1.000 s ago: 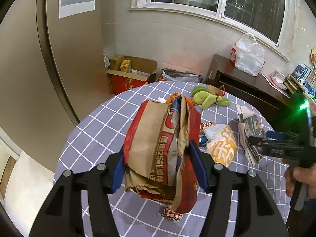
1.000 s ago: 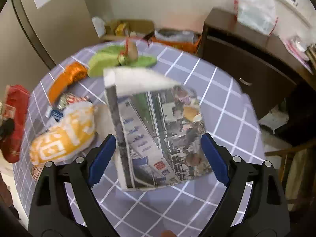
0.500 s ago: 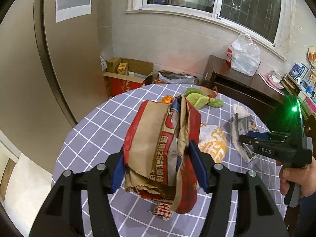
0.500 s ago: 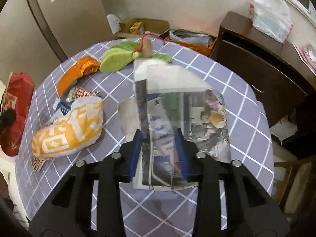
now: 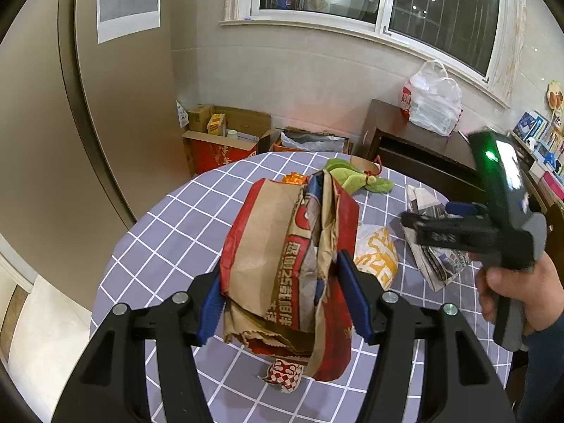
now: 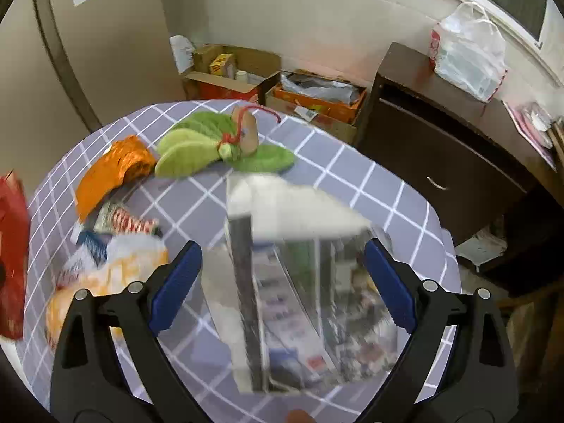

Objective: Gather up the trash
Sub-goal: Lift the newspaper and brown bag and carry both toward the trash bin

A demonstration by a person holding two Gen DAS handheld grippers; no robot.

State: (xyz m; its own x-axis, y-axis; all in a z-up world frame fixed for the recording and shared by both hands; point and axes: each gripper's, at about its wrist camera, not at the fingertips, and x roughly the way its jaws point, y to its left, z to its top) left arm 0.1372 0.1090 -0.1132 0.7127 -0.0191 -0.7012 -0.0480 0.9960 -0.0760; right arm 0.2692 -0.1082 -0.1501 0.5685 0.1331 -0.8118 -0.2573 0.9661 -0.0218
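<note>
My left gripper point(image 5: 280, 268) is shut on a crumpled red and brown paper bag point(image 5: 282, 232), held upright above the checked round table point(image 5: 169, 232). My right gripper point(image 6: 282, 250) has its jaws opening wide. A folded newspaper point(image 6: 310, 299) lies blurred between them, and the pads do not press on it. The left wrist view shows the right gripper point(image 5: 430, 215) in a person's hand point(image 5: 511, 289) over that newspaper point(image 5: 440, 261). A yellow and white bag point(image 6: 116, 275) lies left of the newspaper.
An orange wrapper point(image 6: 112, 172), a green leaf-shaped bundle point(image 6: 211, 144) and small snack wrappers point(image 6: 127, 218) lie on the table. A checked wrapper point(image 5: 283, 375) sits under the paper bag. Cardboard boxes point(image 5: 225, 137) stand on the floor behind. A dark sideboard point(image 6: 440, 148) carries a white plastic bag point(image 6: 469, 60).
The right gripper closed on the newspaper, then spread wide again and pulled back a little; the newspaper has fanned out between its jaws. The left gripper and its bag stayed put.
</note>
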